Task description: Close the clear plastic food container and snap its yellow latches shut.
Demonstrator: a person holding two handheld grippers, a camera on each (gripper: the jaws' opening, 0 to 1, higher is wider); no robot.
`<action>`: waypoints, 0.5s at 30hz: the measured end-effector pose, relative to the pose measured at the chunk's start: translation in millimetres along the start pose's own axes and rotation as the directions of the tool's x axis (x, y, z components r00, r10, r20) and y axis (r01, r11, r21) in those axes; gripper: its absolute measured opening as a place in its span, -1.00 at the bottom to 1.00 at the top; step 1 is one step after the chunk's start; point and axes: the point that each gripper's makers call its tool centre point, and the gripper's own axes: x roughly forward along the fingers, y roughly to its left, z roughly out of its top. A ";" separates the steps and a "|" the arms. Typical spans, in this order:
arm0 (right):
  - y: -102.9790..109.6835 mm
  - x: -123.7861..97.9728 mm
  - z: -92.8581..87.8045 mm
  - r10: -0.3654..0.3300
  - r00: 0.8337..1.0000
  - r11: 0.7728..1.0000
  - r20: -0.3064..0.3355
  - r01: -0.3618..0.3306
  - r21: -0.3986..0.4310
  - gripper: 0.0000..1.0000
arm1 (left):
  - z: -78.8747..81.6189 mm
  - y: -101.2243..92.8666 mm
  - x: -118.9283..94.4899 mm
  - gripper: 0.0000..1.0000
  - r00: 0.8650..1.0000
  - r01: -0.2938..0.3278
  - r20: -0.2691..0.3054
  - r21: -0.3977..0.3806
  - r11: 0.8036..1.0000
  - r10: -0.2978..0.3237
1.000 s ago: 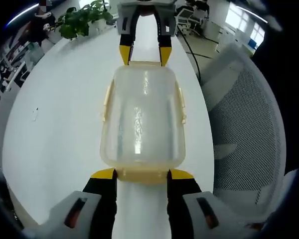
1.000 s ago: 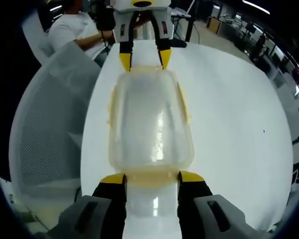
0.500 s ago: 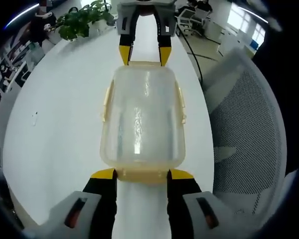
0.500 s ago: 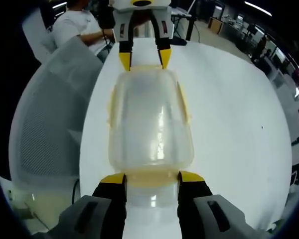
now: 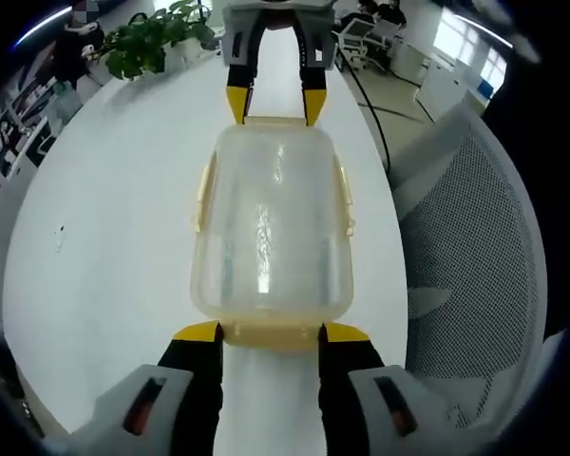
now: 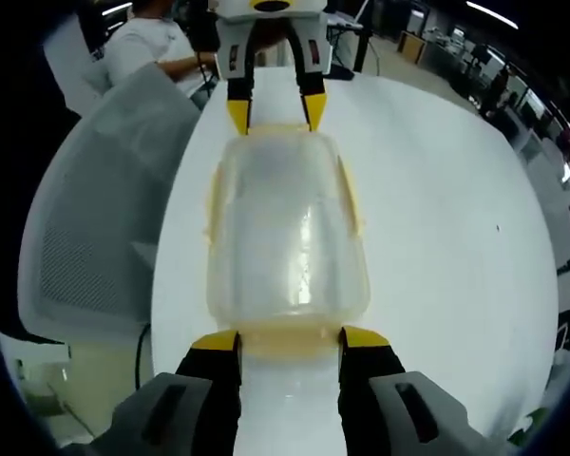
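Nothing about the clear plastic food container (image 5: 271, 228) has changed over the last second; only the background has slid a little as the cameras drift, and both grippers still sit at its two short ends. Its long axis runs from the left gripper (image 5: 271, 332) straight to the right gripper (image 6: 290, 337), along the white table (image 5: 104, 237) near the edge by a mesh chair (image 5: 475, 247). It is cloudy-clear with its lid on and yellow latches (image 5: 344, 195) along the sides, and each gripper's jaws are spread about as wide as an end latch, tips touching the container's end.

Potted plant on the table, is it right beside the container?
No, the potted plant stands far off at the table's edge, apart from the container.
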 end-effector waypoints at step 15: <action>-4.8 -6.4 -28.7 0.001 1.000 1.000 -0.009 -0.001 0.006 -0.23 | 25.0 2.0 16.4 -0.25 1.000 0.003 0.000 0.004 1.000 -0.003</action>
